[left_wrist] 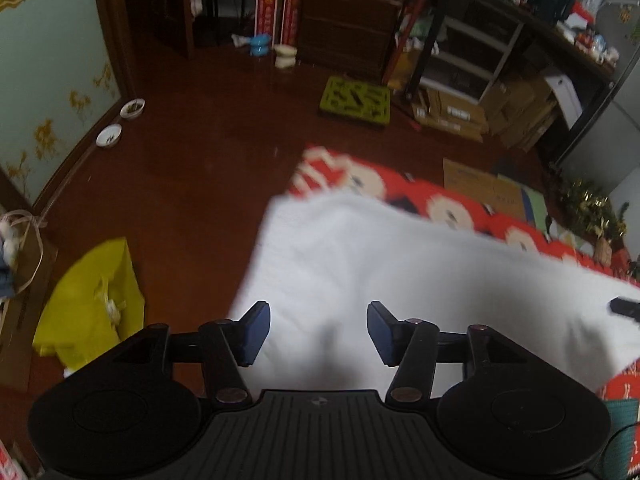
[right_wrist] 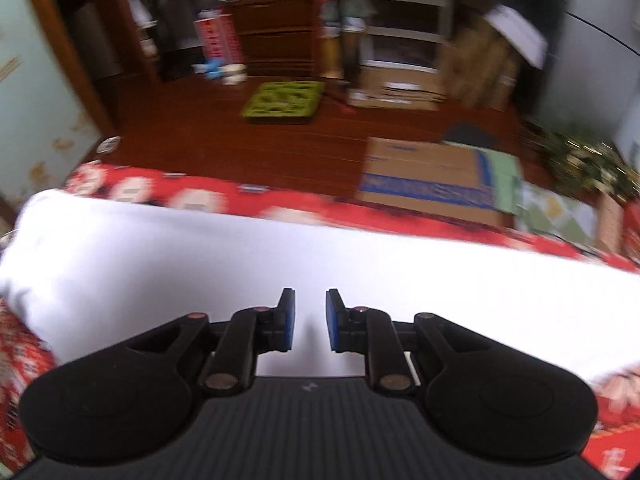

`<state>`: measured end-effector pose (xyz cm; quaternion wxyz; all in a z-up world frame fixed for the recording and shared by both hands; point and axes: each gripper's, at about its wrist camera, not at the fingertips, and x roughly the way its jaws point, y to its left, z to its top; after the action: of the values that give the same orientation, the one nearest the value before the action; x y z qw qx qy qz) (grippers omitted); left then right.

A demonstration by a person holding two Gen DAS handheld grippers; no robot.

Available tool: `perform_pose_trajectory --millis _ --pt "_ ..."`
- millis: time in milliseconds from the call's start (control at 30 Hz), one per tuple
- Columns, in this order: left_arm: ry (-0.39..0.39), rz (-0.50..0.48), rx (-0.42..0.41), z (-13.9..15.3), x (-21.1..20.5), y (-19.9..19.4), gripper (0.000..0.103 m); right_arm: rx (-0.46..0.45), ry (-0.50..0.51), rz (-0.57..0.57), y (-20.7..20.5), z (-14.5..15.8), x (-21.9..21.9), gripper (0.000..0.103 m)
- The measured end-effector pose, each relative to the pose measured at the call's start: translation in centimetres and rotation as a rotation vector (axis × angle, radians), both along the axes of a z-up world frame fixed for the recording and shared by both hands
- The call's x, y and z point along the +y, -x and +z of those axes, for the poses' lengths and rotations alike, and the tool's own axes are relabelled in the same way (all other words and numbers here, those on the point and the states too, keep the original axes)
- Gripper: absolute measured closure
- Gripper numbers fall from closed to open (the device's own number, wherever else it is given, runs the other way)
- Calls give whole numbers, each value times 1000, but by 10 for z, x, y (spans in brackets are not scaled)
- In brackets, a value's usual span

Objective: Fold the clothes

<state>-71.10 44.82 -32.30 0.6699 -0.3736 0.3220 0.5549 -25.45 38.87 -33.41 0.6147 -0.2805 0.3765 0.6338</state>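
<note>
Though blurred, white garment (right_wrist: pixel 280 256) below (unheld) right tool (right_wrist: pixel 311 320)

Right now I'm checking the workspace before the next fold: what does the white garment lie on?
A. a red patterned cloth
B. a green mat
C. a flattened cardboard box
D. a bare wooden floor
A: the white garment rests on the red patterned cloth, whose printed border shows along its far edge and beside its corners in both wrist views.
</note>
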Motion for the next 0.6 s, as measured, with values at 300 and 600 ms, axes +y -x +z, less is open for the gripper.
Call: perform_pose_trajectory --millis 300,600 --pt "53 -53 -251 -40 86 59 45 117 -17 99 202 -12 95 85" --pt "219 70 -666 -97 112 95 57 166 -12 184 301 -18 155 85"
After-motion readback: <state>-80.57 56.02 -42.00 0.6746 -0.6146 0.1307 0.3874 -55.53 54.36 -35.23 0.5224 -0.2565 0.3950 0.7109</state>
